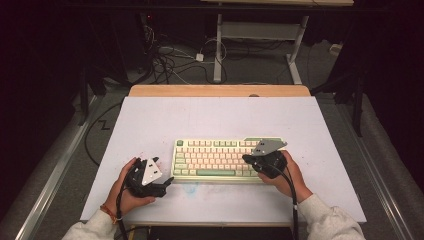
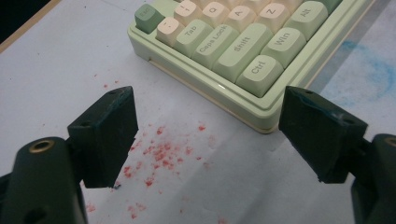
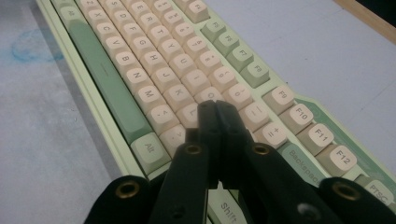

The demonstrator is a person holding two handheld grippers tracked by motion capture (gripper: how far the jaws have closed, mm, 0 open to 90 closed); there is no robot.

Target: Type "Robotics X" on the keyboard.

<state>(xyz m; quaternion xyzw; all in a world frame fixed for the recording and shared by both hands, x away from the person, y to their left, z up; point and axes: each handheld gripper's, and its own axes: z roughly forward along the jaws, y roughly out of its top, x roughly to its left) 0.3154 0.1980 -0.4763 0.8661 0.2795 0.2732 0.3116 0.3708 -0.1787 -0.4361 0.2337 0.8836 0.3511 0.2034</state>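
Keyboard (image 1: 215, 160), pale green case with cream and green keycaps, lies flat on the white bench (image 1: 150, 120), near its front edge and roughly centred. Long side runs parallel to that edge.

Right tongs (image 1: 248, 159) are over the right part of the keyboard, held in the person's right hand (image 1: 285, 175). Jaws pressed together, nothing between them. In the right gripper view the closed tips (image 3: 215, 112) point down at the cream keys around the L and the neighbouring punctuation keys; whether they touch a keycap, cannot tell. Spacebar (image 3: 100, 84) runs off to the left of the tips, function row (image 3: 299, 116) to the right.

Left tongs (image 1: 167, 182) sit low over the bench just off the keyboard's front left corner, in the left hand (image 1: 127, 187). Jaws stand wide apart, empty. In the left gripper view the Ctrl key (image 2: 259, 70) and that corner of the case show between the two pads, a little beyond them and not in contact.

Red specks (image 2: 159, 154) are scattered on the bench surface beneath the left tongs. Faint blue smudge (image 2: 369, 74) marks the bench along the keyboard's front edge.
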